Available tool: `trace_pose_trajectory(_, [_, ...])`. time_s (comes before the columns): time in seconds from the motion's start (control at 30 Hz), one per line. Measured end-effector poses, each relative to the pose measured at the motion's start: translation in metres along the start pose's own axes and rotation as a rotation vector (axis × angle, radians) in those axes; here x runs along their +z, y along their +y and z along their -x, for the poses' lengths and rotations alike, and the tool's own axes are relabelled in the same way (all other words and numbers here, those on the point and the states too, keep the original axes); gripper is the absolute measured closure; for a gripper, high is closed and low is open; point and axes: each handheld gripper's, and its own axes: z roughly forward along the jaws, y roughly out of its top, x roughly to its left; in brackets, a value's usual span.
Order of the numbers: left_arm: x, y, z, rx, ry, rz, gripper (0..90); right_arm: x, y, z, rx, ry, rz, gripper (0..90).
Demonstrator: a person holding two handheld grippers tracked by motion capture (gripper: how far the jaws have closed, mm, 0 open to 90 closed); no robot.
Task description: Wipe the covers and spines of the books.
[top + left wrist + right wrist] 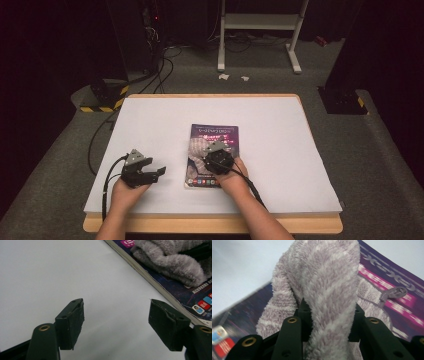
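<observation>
A dark purple book (214,135) lies flat on the white table top (280,150). On its cover rests a fluffy grey-lilac striped cloth (198,149). My right gripper (212,155) is over the book's near half, its jaws shut on a thick fold of that cloth (329,290), which bulges up between them over the cover (384,285). My left gripper (159,171) rests on the table to the left of the book, jaws wide apart with only bare table between its fingertips (116,325). The book's edge (160,287) and the cloth (172,262) lie to its right.
The white sheet covers a wooden table (210,224) with bare room on all sides of the book. Cables (100,145) run off the left edge to the floor. A white metal frame (260,30) and black stands sit on the carpet beyond.
</observation>
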Motion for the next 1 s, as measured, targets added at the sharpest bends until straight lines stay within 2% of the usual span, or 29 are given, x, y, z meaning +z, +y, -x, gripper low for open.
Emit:
trace_pose_trajectory(0.03, [0.0, 0.0, 0.0, 0.0, -0.002, -0.001, 28.9, -0.005, -0.006, 0.008, 0.019, -0.015, -0.002, 65.7])
trace_pose_trajectory(0.07, [0.0, 0.0, 0.0, 0.0, -0.002, -0.001, 28.9, -0.005, -0.006, 0.008, 0.019, -0.015, -0.002, 65.7])
trace_pose_trajectory(0.1, [0.001, 0.0, 0.0, -0.003, -0.006, 0.001, 28.9, -0.011, -0.014, 0.017, 0.031, -0.031, -0.002, 65.7])
trace_pose_trajectory(0.3, [0.002, 0.0, 0.0, 0.0, -0.002, -0.005, 28.9, -0.025, -0.031, 0.039, 0.076, -0.068, -0.004, 65.7])
trace_pose_trajectory(0.53, [0.003, 0.0, 0.001, 0.004, 0.0, -0.012, 28.8, -0.034, -0.041, 0.058, 0.097, -0.105, -0.013, 65.7])
trace_pose_trajectory(0.7, [0.003, 0.0, 0.0, 0.004, 0.0, -0.012, 28.8, -0.033, -0.04, 0.076, 0.121, -0.138, -0.032, 65.6])
trace_pose_trajectory(0.73, [0.003, 0.0, 0.0, 0.004, 0.0, -0.012, 28.8, -0.033, -0.04, 0.076, 0.121, -0.138, -0.032, 65.6])
trace_pose_trajectory(0.83, [0.003, 0.0, 0.0, 0.005, 0.0, -0.012, 28.8, -0.025, -0.032, 0.083, 0.121, -0.148, -0.038, 65.7])
trace_pose_trajectory(1.0, [0.003, 0.0, 0.001, 0.003, -0.004, -0.011, 28.8, -0.015, -0.022, 0.081, 0.12, -0.146, -0.051, 65.9])
